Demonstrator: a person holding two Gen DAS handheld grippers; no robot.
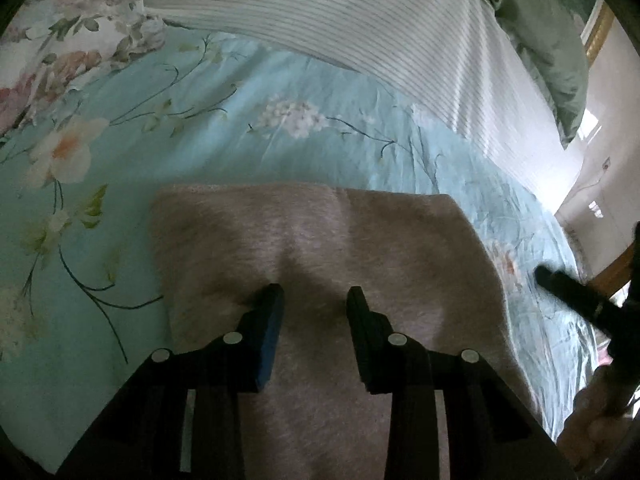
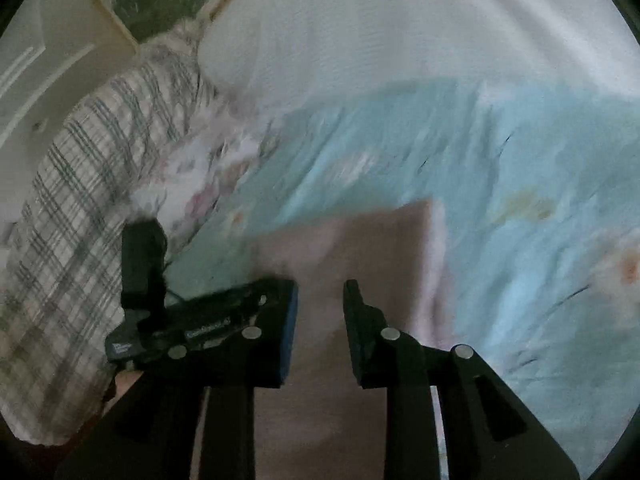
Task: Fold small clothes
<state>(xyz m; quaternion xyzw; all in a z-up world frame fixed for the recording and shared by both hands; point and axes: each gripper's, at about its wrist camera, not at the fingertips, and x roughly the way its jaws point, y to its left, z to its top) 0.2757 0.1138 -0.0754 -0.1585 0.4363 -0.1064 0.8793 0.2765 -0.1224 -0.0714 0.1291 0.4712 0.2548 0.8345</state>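
Setting: a bed covered with a pale blue floral sheet [image 1: 248, 92], seen from two gripper cameras looking forward along their fingers.
Garment: a pinkish-beige folded cloth [image 1: 320, 232] lies flat on the sheet, filling the view from centre to 6 o'clock in the left camera; its far edge runs straight across, with rounded corners at 10 and 2 o'clock.
Left gripper: the left gripper [image 1: 315, 294] hangs just over the cloth, jaws parted with bare cloth showing between them, nothing grasped.
Right gripper: the right gripper [image 2: 320, 290] is also released, jaws apart over the same cloth [image 2: 352, 240]; this view is blurred, so contact with the fabric cannot be told.
Other gripper in view: in the right camera, the left gripper's black body sits at 8 o'clock.
Bedding: a white ribbed blanket [image 1: 360, 12] lies at 12 o'clock, a green pillow [image 1: 548, 32] at 1 o'clock.
Plaid: a checked pillow [image 2: 80, 200] sits at 9 o'clock in the right camera.
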